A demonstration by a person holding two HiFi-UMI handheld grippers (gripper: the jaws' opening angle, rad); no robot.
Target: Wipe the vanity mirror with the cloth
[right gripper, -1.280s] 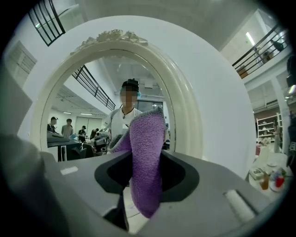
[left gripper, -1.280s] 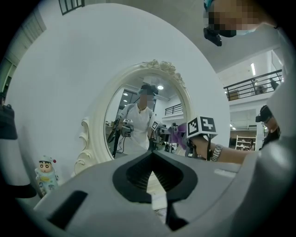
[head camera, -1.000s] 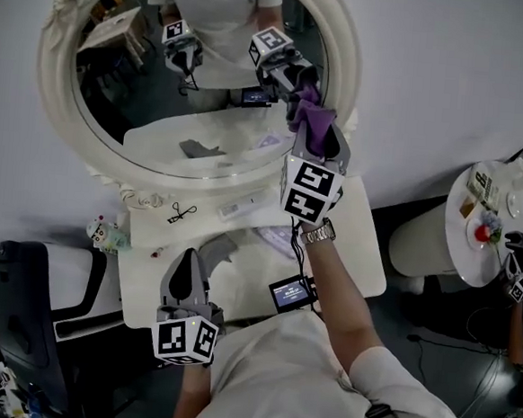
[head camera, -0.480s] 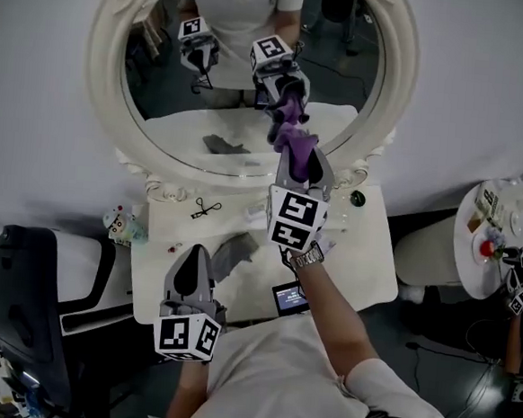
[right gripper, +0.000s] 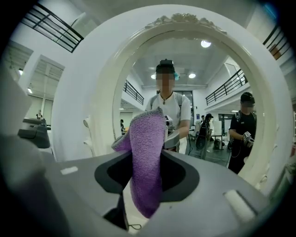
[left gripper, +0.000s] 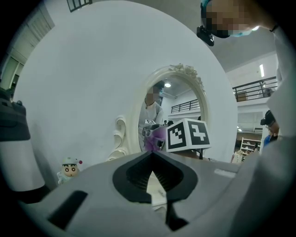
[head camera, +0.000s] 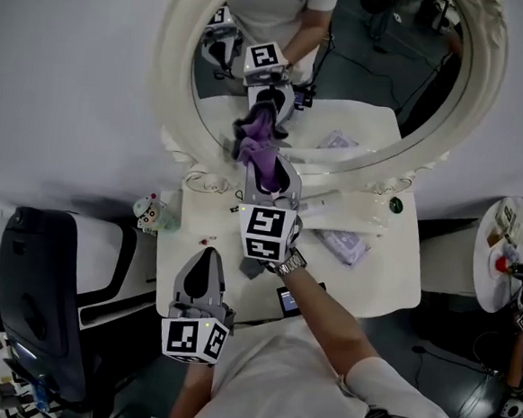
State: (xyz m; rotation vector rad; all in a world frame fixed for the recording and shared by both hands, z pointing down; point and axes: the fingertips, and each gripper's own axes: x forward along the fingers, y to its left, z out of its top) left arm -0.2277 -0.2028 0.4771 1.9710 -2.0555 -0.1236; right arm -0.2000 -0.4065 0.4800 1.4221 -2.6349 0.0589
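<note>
— Jaws nearest the person first: how does the left hand-held gripper (head camera: pixel 208 259) stand?

— Pressed together with nothing between them; its own view shows the tips meeting. It hangs low over the near edge of the bench (head camera: pixel 382 278), well apart from the work, and takes no part in the wiping at this moment.

— And the right hand-held gripper (head camera: pixel 269 172)?

— Farther out, over the back of the bench, pinching the purple cloth (right gripper: pixel 146 157). The jaws hold it around its middle, with a fold sticking up past the tips and a tail hanging below.

— How will that cloth handle?

— It looks like a light, soft terry that bends wherever it is pushed. A pinch by the middle seems right: enough free pile is left in front to act as the pad, and the hard tips sit behind it. Held by a corner it would likely flop and trail.

— Where is it against the vanity mirror (head camera: pixel 176 81)?

— In the head view the cloth meets its own reflection low on the left of the glass, just above the white frame, so it appears to be touching. The glass is hard, smooth and probably fragile; light pressure through the cloth should do.
</note>
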